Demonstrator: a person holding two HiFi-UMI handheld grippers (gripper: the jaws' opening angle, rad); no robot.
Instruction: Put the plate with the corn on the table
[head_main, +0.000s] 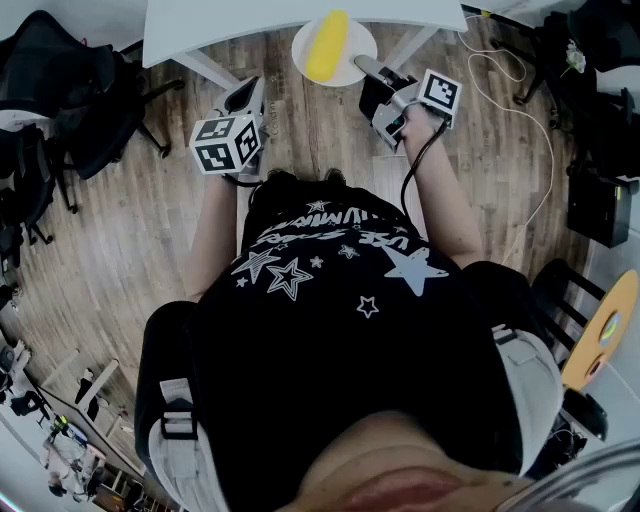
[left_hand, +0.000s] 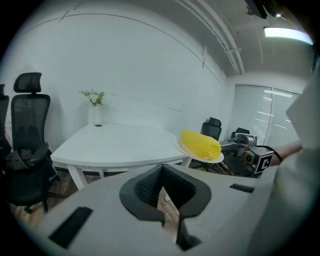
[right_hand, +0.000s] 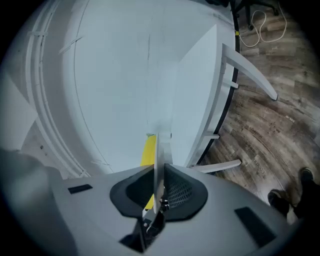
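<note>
There is one person (head_main: 340, 330) and two tongs, the left tongs (head_main: 248, 95) and the right tongs (head_main: 362, 66). Each has one marker cube (head_main: 227, 143), making two cubes in all. There is one white plate (head_main: 358, 42), one yellow corn cob (head_main: 327, 45), one white surface (head_main: 220, 25) and one vase of flowers (left_hand: 94, 107). One black office chair (left_hand: 30, 117) shows clearly, plus what look like two more chair backs (left_hand: 214, 125) farther off. There is one white cable (head_main: 520, 110).

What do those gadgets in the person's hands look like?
Both the left gripper and right gripper are grey, with dark textured pads and a white cube bearing black square markers. A black cable trails from the right one. The person wears a black T-shirt printed with white stars.
</note>
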